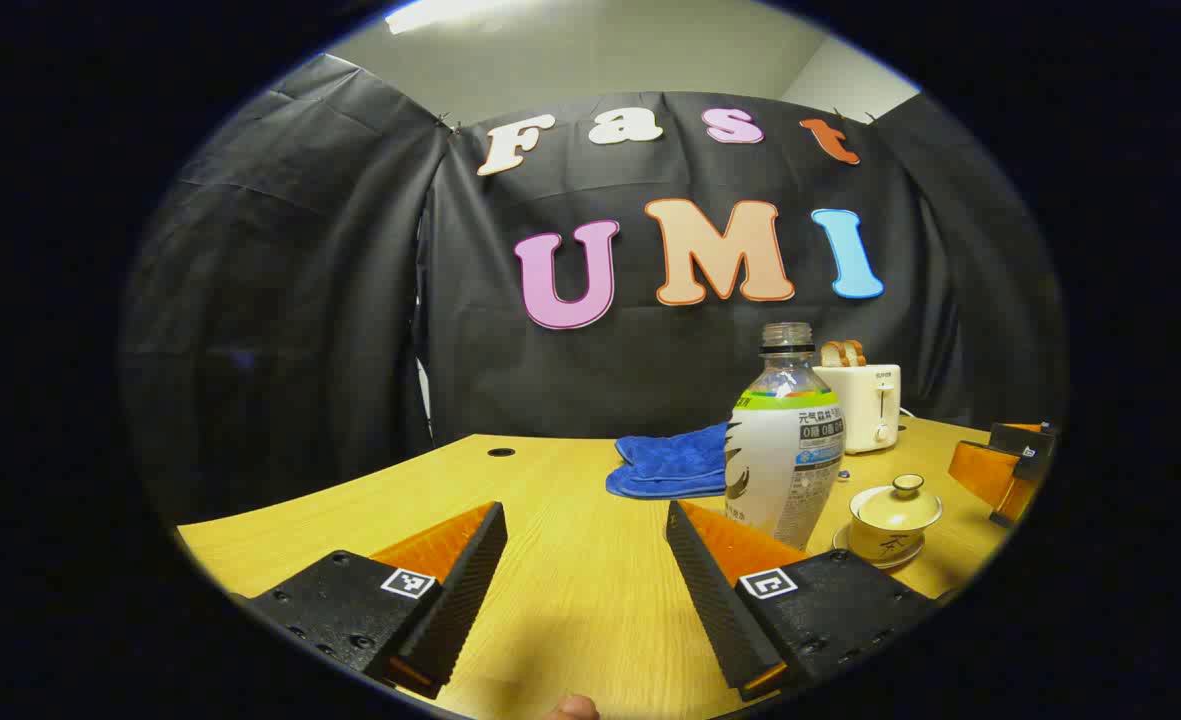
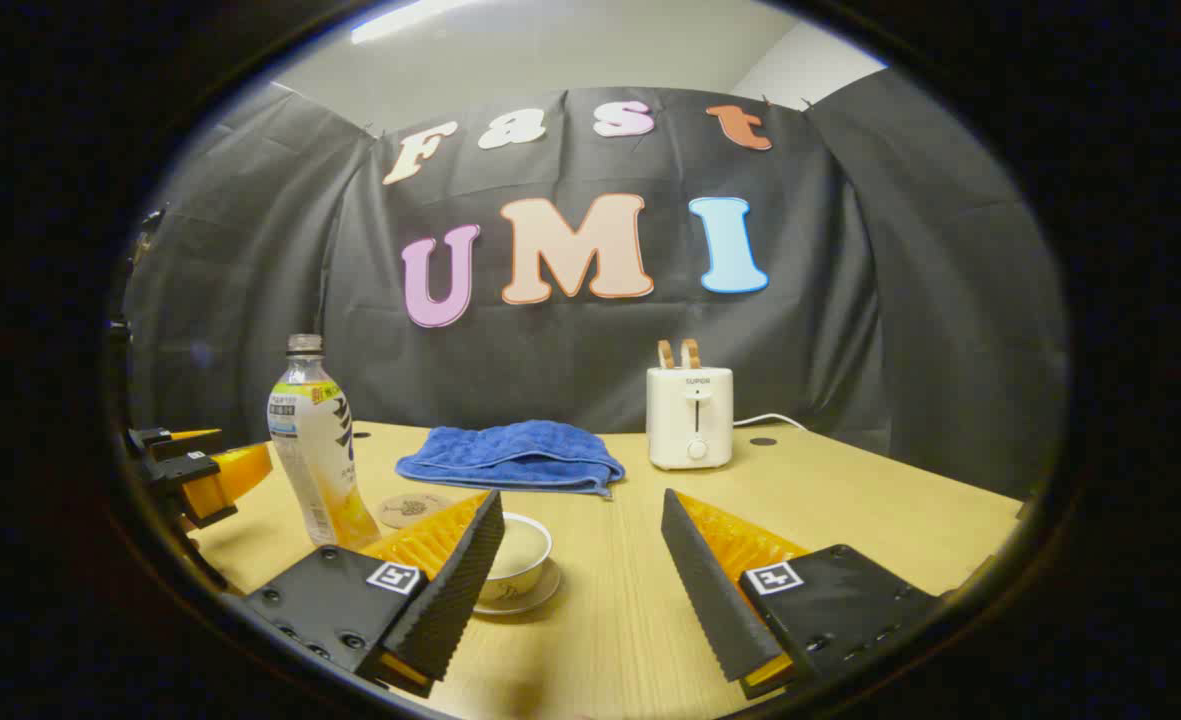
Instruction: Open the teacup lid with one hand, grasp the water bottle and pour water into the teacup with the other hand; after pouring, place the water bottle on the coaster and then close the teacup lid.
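A: Standing upright on the wooden table (image 2: 850, 500) is the water bottle (image 1: 785, 440), clear plastic, cap off, with a white and green label. Just right of it in the left gripper view sits the teacup (image 1: 890, 520) on its saucer, pale yellow, lid (image 1: 898, 500) on with a small knob.

B: And the coaster?

A: A round brownish coaster (image 2: 408, 508) lies flat just beside the bottle's base, bare, in the right gripper view. Its pattern is too small to make out.

B: Grippers?

A: The left gripper (image 1: 585, 545) is spread wide over bare table, gripping nothing; the bottle rises just behind its right finger. The right gripper (image 2: 582, 540) is likewise wide apart and unloaded, its left finger covering part of the teacup.

B: Surroundings?

A: A folded blue towel (image 2: 515, 455) behind the cup, and a white toaster (image 2: 690, 415) with two slices up, corded, near the back wall.
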The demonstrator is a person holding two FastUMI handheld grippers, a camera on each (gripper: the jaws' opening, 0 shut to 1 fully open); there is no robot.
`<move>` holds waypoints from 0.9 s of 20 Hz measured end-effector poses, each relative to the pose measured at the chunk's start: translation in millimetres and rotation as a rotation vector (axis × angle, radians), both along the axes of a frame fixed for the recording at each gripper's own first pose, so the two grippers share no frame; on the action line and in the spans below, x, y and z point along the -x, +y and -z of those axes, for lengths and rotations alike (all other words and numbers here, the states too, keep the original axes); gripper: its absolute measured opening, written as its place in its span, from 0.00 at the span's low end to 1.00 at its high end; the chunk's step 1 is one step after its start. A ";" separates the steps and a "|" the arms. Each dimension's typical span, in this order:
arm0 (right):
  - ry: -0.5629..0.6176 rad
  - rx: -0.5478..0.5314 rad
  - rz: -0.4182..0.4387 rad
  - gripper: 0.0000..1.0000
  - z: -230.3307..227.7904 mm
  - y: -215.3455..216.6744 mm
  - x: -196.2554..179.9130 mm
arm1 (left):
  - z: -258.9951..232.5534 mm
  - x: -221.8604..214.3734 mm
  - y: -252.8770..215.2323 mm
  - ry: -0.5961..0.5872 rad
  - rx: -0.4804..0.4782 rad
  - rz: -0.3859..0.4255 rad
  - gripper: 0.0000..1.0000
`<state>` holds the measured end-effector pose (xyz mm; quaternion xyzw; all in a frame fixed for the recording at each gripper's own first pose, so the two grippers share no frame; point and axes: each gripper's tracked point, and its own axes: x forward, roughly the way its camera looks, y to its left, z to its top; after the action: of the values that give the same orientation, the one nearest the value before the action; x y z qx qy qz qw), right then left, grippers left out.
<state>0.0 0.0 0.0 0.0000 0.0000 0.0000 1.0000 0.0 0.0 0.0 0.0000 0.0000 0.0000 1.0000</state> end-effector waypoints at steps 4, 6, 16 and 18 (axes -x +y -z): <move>-0.001 0.000 -0.013 1.00 0.6 0.7 -0.9 | -0.6 -3.3 -1.5 0.000 0.002 0.008 0.94; 0.001 0.000 -0.013 1.00 1.1 0.6 -1.9 | 0.7 -3.1 -6.2 0.000 0.004 0.027 0.94; 0.000 -0.001 0.021 1.00 0.1 -0.1 -0.8 | 0.0 -4.1 -4.2 0.000 0.008 0.024 0.94; -0.001 -0.001 0.022 1.00 0.5 -1.3 -0.9 | -0.4 -3.8 -4.0 0.001 0.009 0.022 0.94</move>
<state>0.9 -1.3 -0.5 0.0003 -0.0006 -0.0111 0.9999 3.8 -4.0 0.4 -0.0045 0.0007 -0.0108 0.9999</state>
